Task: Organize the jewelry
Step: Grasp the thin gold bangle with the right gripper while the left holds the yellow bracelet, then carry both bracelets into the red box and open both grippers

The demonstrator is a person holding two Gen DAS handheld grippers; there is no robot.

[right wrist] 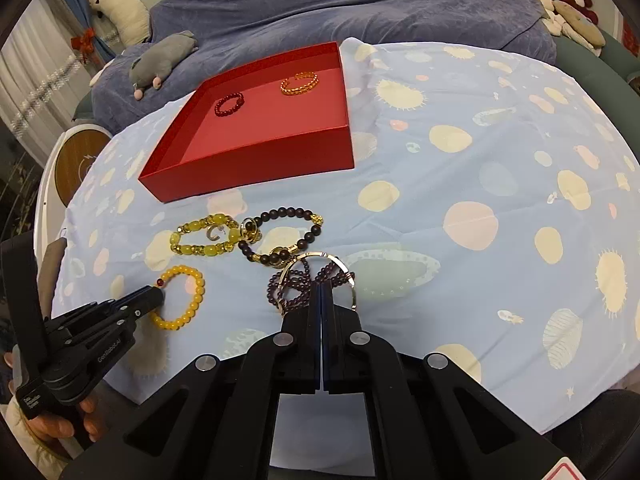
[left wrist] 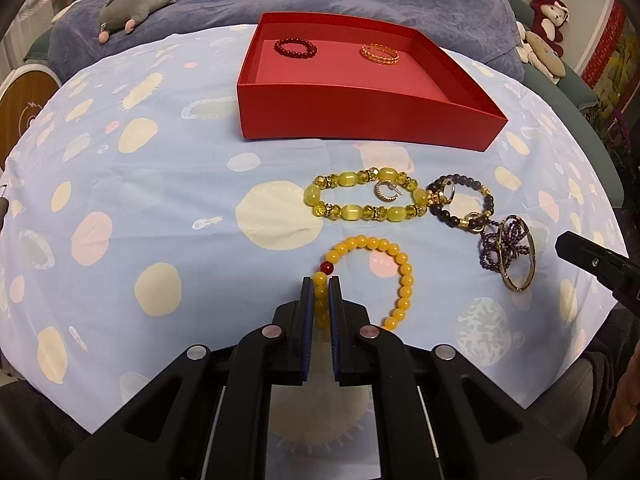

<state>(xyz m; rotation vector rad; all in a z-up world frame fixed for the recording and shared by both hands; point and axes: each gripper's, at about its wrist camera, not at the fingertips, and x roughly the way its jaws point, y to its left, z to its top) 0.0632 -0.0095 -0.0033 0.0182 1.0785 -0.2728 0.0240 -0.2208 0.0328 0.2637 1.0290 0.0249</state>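
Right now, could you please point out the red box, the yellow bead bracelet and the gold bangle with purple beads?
red box [left wrist: 360, 114]: left wrist view, on its front wall.
yellow bead bracelet [left wrist: 405, 276]: left wrist view, on the beads of its right arc.
gold bangle with purple beads [right wrist: 316, 255]: right wrist view, on the top of the gold hoop.

Red box [left wrist: 360, 108]: open, sitting on the spotted cloth, holding a dark red bead bracelet [left wrist: 295, 48] and a gold chain bracelet [left wrist: 380, 54] lying apart. Green-yellow bead bracelet [left wrist: 362, 199]: lying flat before the box, a small hoop earring [left wrist: 385, 192] inside. Dark bead bracelet [left wrist: 460, 204]: lying just beside it. Yellow bead bracelet [left wrist: 368, 280] and purple bead strand with gold ring [right wrist: 312, 280]: lying nearest.
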